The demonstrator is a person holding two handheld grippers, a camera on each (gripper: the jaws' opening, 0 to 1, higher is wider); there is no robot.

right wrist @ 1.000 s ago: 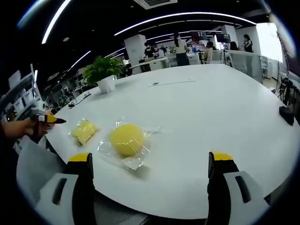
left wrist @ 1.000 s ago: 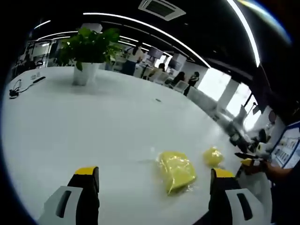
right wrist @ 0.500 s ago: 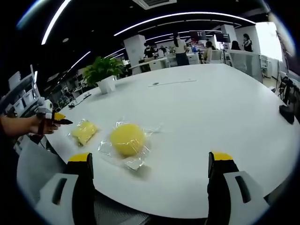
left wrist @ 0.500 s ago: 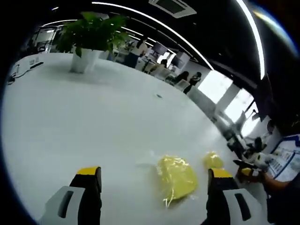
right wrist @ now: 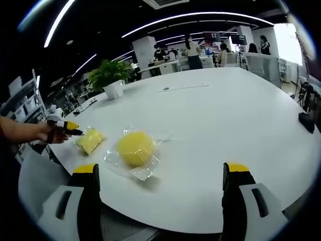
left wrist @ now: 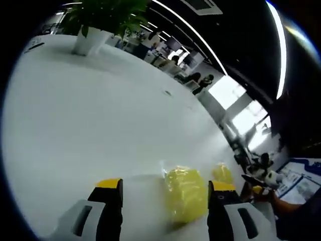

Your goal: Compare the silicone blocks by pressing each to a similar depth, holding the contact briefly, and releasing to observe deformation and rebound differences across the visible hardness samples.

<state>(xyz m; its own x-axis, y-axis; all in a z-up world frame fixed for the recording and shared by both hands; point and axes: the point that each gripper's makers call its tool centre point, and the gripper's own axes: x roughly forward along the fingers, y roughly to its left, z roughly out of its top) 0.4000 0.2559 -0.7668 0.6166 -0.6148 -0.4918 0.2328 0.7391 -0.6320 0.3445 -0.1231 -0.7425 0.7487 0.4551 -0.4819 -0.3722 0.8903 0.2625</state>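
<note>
Lying on the table [right wrist: 241, 110]: two yellow silicone blocks, each inside a clear plastic bag; the table top is white and round-edged.
Round block [right wrist: 134, 148]: sitting in its crinkled bag ahead of the right gripper [right wrist: 159, 176], nearer that gripper's left jaw than its right; nothing is touching it.
Flat block [right wrist: 90, 140]: resting just beside the round block, close to the table edge; in the left gripper view the same flat block [left wrist: 185, 193] is lying between the jaws of the left gripper [left wrist: 165, 192], closer to the right-hand jaw; whether a jaw is touching it cannot be told.
Left gripper: jaws are standing apart with the block in the gap, not clamping it; in the right gripper view its yellow-tipped end [right wrist: 67, 127] is pointing at the flat block's near corner, held by a hand [right wrist: 50, 134].
Right gripper: jaws are spread wide, hovering over the table edge and holding nothing.
Background: a potted plant [right wrist: 110, 78] is standing farther along the table; people [right wrist: 193, 52] are standing at desks beyond; a dark item [right wrist: 306, 123] is lying at the table's far right edge.
</note>
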